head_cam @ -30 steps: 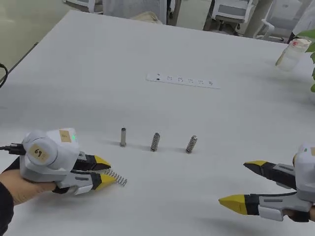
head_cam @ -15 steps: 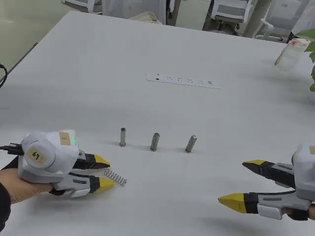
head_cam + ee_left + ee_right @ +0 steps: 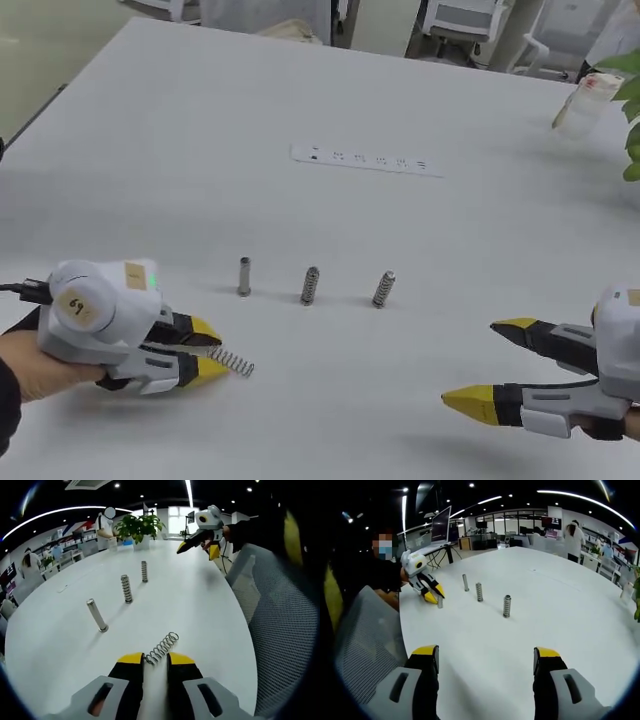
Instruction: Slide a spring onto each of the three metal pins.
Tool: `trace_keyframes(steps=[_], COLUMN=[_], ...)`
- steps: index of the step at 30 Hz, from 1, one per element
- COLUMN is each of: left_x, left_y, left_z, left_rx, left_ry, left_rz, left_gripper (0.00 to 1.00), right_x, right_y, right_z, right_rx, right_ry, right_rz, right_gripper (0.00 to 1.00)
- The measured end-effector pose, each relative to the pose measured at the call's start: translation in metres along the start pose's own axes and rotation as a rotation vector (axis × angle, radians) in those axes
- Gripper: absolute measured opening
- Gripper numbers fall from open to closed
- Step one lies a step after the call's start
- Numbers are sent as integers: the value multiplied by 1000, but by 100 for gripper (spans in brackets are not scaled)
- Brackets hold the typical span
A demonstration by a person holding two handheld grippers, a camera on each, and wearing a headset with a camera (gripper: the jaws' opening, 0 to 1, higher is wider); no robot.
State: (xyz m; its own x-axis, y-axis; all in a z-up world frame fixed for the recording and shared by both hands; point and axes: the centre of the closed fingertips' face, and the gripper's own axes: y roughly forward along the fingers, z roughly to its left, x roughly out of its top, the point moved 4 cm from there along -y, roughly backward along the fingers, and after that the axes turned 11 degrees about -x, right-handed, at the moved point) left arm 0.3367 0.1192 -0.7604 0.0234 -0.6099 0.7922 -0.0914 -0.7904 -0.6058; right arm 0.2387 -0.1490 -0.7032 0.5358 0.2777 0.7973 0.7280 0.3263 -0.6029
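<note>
Three metal pins stand in a row mid-table. The left pin (image 3: 244, 276) (image 3: 96, 615) (image 3: 465, 582) is bare. The middle pin (image 3: 310, 285) (image 3: 126, 588) and the right pin (image 3: 384, 289) (image 3: 144, 571) each carry a spring. My left gripper (image 3: 207, 348) (image 3: 152, 659) is low over the table, in front and to the left of the bare pin. It is shut on one end of a loose spring (image 3: 232, 362) (image 3: 161, 648), which sticks out forward from the tips. My right gripper (image 3: 490, 365) (image 3: 485, 655) is open at the near right, with nothing between its jaws.
A white power strip (image 3: 366, 160) lies farther back on the white table (image 3: 150, 150). A plastic bottle (image 3: 578, 103) and plant leaves (image 3: 630, 110) are at the far right corner. Office chairs stand beyond the far edge.
The head camera has shifted slightly. Both grippers, the held spring and the pins keep about the same places.
</note>
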Motion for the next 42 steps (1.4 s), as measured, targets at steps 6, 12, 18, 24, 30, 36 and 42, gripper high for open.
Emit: trace_keyframes(steps=[6,12,18,24,30,36,42], left_x=[-1,-2,-1,-1,-3,-2,5], left_y=[-1,-2,2,2,1,1,-5], left_z=[-4,-6,-5,-2,-2,-4,-10], left_rx=[12,28,32,44,55,59,64], left_ry=[-9,-28,-14,-11,-51,-77,-86], left_rz=[-4,-27,-35,-38,-58,-78,-108], left_gripper=[6,11,11,4,3,2,2], right_x=[-2,-2,-3,-2,1,7,15], right_y=[3,3,3,2,2,0,1], right_z=[0,-1,-2,-3,1,3,9], right_rx=[8,11,11,7,14,20,35], right_ry=[0,-2,-4,-7,-13,-20,-38], right_rz=[0,1,6,6,5,-9,-18], right_gripper=[76,75,75,75,75,73,72])
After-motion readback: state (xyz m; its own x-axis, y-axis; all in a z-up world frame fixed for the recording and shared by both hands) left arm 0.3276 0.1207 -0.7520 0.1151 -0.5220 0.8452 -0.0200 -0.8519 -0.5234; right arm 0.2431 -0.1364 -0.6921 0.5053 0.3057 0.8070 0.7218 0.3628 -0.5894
